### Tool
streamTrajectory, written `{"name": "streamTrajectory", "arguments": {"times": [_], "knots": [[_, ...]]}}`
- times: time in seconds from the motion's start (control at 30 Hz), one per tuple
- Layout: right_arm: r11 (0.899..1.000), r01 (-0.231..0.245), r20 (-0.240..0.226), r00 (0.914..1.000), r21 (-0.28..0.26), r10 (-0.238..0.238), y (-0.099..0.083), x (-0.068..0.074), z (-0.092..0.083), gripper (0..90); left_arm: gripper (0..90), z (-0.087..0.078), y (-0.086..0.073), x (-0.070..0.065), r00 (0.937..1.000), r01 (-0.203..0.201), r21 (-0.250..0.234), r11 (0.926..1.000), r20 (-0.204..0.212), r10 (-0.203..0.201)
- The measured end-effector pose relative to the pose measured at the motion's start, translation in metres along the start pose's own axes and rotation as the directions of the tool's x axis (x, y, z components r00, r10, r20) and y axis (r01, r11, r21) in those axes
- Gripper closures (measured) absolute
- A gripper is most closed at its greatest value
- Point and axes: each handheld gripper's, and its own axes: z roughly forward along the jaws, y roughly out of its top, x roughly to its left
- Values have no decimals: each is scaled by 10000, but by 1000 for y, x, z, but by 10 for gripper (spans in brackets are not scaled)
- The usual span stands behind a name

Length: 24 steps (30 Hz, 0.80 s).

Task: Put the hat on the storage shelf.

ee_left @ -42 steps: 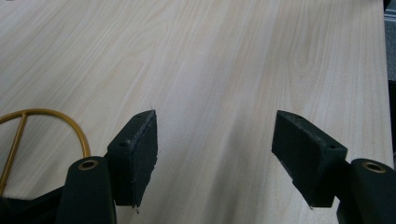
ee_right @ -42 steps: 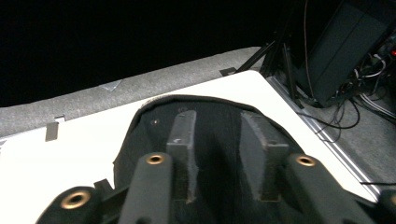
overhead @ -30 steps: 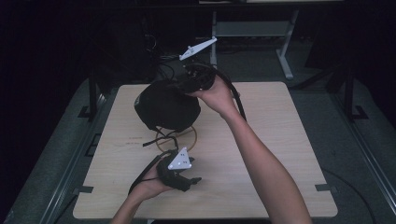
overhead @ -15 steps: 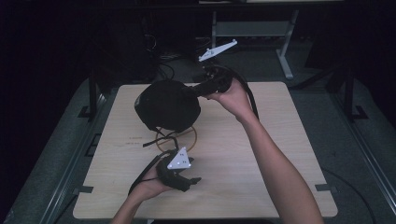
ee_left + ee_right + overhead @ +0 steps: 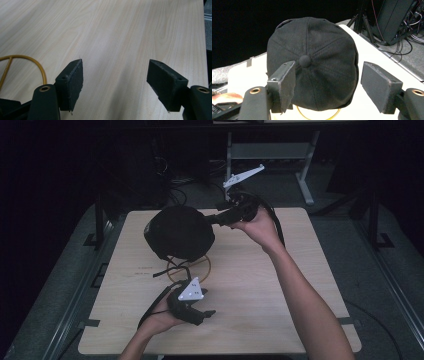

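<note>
The right gripper (image 5: 220, 218) backs away from the black cap (image 5: 180, 233), its jaws having just been opening and now wide with nothing pinched. So the cap looks released, perched on the yellow wire stand (image 5: 202, 265) at the worktop's (image 5: 280, 285) far left (placement seems done). The left gripper (image 5: 209, 313) idles near the front edge, jaws spread, empty. Nothing blocks a retreat.
</note>
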Motion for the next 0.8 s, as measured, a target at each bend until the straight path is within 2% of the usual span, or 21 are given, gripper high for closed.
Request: {"name": "streamTrajectory", "arguments": {"times": [0.8], "knots": [[9996,-270,279,9992,-65,271,-41,-13,-37,253,285,3,-2,-1,10000,19,18,10000,-5,-19]]}}
